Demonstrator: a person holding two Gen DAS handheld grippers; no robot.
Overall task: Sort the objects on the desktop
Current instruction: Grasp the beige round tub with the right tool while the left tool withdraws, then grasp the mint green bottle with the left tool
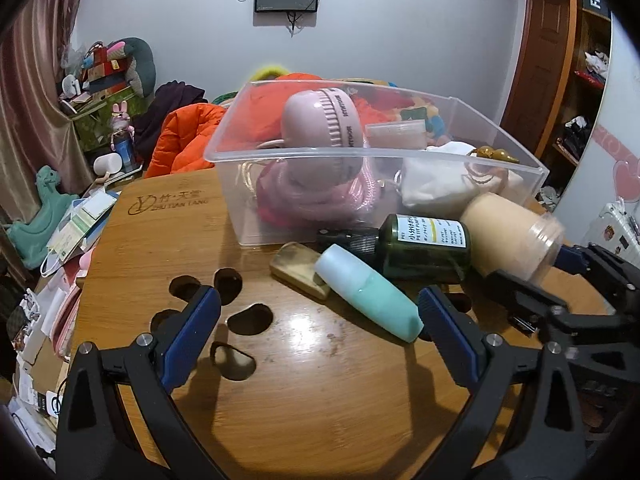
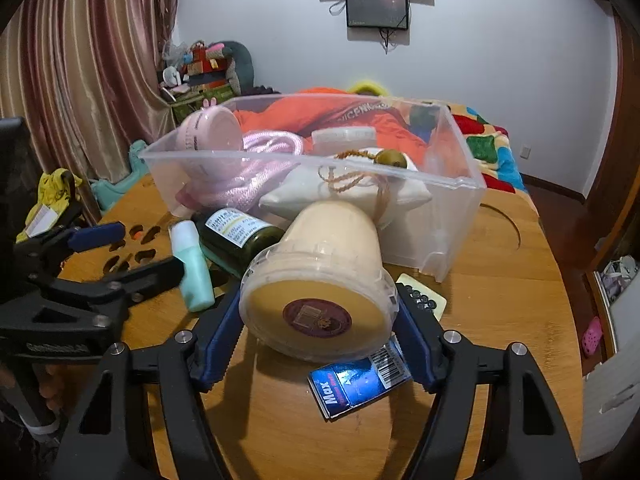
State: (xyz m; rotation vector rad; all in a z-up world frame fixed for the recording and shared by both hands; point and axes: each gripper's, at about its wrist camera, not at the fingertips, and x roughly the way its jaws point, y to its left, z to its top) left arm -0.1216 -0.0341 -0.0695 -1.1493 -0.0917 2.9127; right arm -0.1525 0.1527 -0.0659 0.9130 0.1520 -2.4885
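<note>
Spread wide, the left hand-held gripper (image 1: 318, 320) hovers over the worktop (image 1: 304, 408) beside a mint tube (image 1: 368, 292) and green bottle (image 1: 424, 246). Rightward, the right hand-held gripper (image 2: 318, 324) pinches a cream jar (image 2: 320, 280) against the clear bin (image 2: 460, 216); a blue box (image 2: 356, 386) lies beneath.

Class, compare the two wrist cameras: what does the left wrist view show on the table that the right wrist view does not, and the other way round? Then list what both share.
Only the left wrist view shows the tan soap-like bar beside the mint tube, and the logo burned into the table.

Only the right wrist view shows the blue Max packet and the pale card with dark dots, and the beige jar's base.

Both show the clear bin, the green bottle, the beige jar between the right gripper's fingers, and the open left gripper.
</note>
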